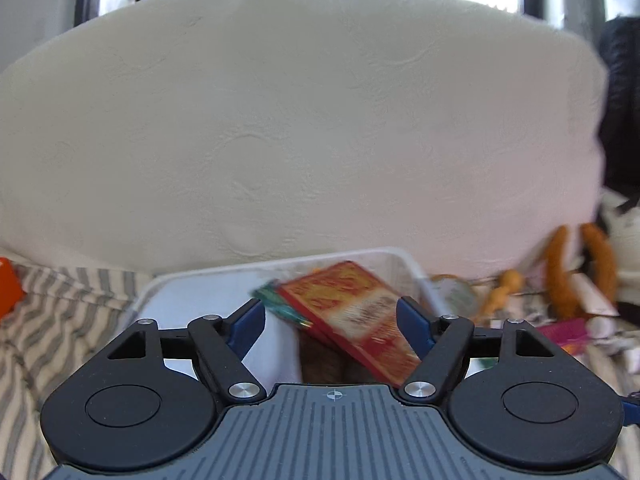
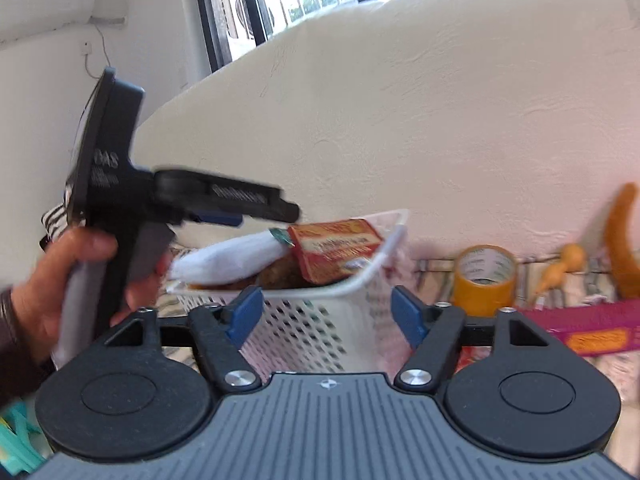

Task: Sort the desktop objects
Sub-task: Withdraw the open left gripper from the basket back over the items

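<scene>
both tools stand apart and empty: the left tool hovers over the white perforated basket, the right tool just in front of it. a red-and-gold flat box leans inside against the basket's far rim; it looks light, stiff and glossy, so pinch it across its thin edges. the roll of tan tape beside the basket is rigid and best taken across its wall.
</scene>
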A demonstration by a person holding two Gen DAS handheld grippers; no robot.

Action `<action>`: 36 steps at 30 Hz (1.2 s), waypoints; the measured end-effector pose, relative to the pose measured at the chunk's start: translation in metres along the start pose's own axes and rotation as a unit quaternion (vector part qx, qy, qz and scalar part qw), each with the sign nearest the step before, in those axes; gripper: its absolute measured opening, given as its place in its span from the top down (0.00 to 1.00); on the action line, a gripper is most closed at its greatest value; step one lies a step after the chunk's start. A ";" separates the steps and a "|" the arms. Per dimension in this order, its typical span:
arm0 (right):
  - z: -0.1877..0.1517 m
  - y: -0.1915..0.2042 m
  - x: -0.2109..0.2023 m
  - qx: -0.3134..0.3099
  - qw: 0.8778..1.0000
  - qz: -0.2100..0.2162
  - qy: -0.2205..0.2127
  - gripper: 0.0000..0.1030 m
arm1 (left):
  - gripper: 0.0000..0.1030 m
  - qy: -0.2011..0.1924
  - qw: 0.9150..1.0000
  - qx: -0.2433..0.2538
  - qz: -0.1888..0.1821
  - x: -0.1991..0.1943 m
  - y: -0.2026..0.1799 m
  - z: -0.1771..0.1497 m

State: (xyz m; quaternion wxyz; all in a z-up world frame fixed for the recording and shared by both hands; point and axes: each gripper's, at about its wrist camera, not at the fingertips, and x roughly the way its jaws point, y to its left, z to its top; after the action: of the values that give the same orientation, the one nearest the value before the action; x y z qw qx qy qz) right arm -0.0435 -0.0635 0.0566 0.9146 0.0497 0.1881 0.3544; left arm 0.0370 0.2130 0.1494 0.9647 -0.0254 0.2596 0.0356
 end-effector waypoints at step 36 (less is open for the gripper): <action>-0.101 -0.069 0.033 -0.137 0.969 -0.128 0.161 0.43 | 0.05 0.252 0.944 -0.082 -0.199 0.154 -0.153 -0.114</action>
State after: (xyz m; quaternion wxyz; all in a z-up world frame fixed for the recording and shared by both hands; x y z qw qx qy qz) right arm -0.0159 -0.0971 -0.0627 0.9079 -0.1584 0.2877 0.2604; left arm 0.1250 0.0618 -0.0218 0.8501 -0.1633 0.4797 -0.1431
